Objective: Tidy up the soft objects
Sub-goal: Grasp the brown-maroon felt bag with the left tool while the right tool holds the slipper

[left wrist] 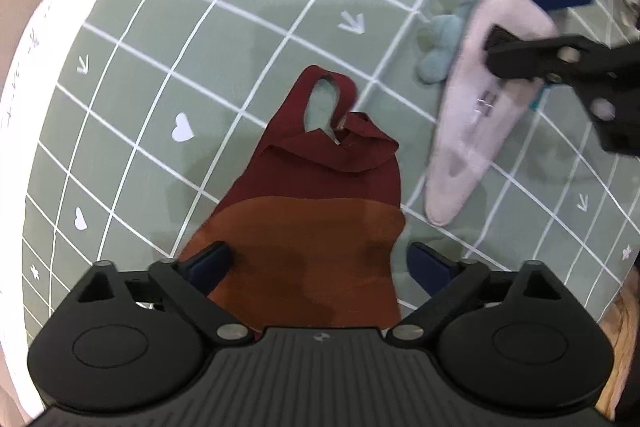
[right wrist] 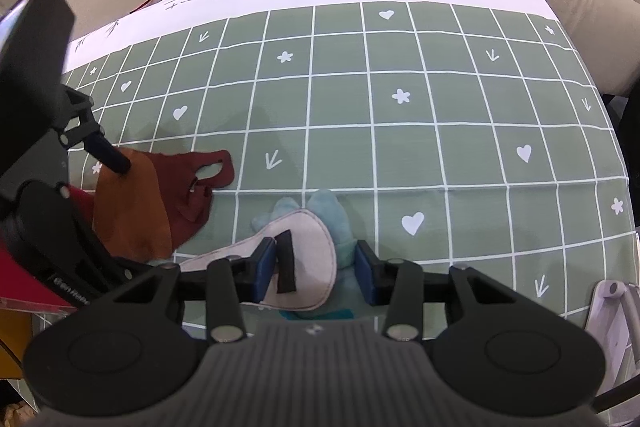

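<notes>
Green grid cloth (right wrist: 400, 155) w/ white border covers the surface. Maroon-and-orange mask (left wrist: 316, 211) lies between the left gripper (left wrist: 320, 263) fingers, which are spread apart, not pinching it. Right gripper (right wrist: 316, 267) fingers clamp a pale grey eye mask (right wrist: 308, 267) over a blue plush (right wrist: 332, 215).

The soft green cloth with white squares, hearts, stars and arrows (right wrist: 340, 155) has a white edge. The floppy cloth bag (left wrist: 316, 195) is dark red and orange. The fluffy toy (left wrist: 448, 31) is light blue.
</notes>
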A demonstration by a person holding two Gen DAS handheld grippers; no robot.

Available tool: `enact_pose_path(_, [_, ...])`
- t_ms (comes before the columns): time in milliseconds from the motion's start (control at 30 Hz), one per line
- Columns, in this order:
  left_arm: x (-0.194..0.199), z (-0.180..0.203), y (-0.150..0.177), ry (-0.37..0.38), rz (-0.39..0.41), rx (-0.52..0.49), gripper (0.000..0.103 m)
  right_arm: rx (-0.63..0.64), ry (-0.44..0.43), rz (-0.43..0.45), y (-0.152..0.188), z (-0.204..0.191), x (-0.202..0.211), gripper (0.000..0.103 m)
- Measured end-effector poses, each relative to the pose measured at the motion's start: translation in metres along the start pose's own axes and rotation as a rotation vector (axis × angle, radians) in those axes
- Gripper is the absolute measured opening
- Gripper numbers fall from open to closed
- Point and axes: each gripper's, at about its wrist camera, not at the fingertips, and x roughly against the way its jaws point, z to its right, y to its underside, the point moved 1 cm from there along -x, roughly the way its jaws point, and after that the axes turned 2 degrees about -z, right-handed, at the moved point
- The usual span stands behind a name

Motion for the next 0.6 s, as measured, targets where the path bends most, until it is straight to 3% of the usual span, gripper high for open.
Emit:
enact_pose_path(133, [0.008, 0.006, 0.010, -0.001, 0.052, -0.010, 0.078, -0.001, -0.001, 0.001, 0.000, 0.000, 0.000, 0.042])
enact_pose_path(200, [0.013, 0.006, 0.013, -0.003, 0.070, 0.020, 0.051, 0.008, -0.002, 0.003, 0.001, -0.001, 0.001, 0.041])
enact_pose_path(233, [0.016, 0.006, 0.015, -0.014, 0.085, 0.029, 0.043, 0.012, -0.002, 0.004, 0.002, -0.001, 0.001, 0.041])
enact_pose_path(300, [0.022, 0.010, 0.020, -0.042, 0.121, 0.042, 0.013, 0.012, -0.005, 0.004, 0.003, -0.002, 0.002, 0.041])
enact_pose_path(400, [0.027, 0.018, 0.025, -0.124, 0.141, 0.074, 0.011, 0.009, -0.010, 0.004, 0.005, 0.000, 0.003, 0.040])
enact_pose_path(600, [0.029, 0.023, 0.036, -0.120, 0.163, 0.209, 0.011, -0.002, -0.004, 0.011, 0.008, 0.005, 0.005, 0.039])
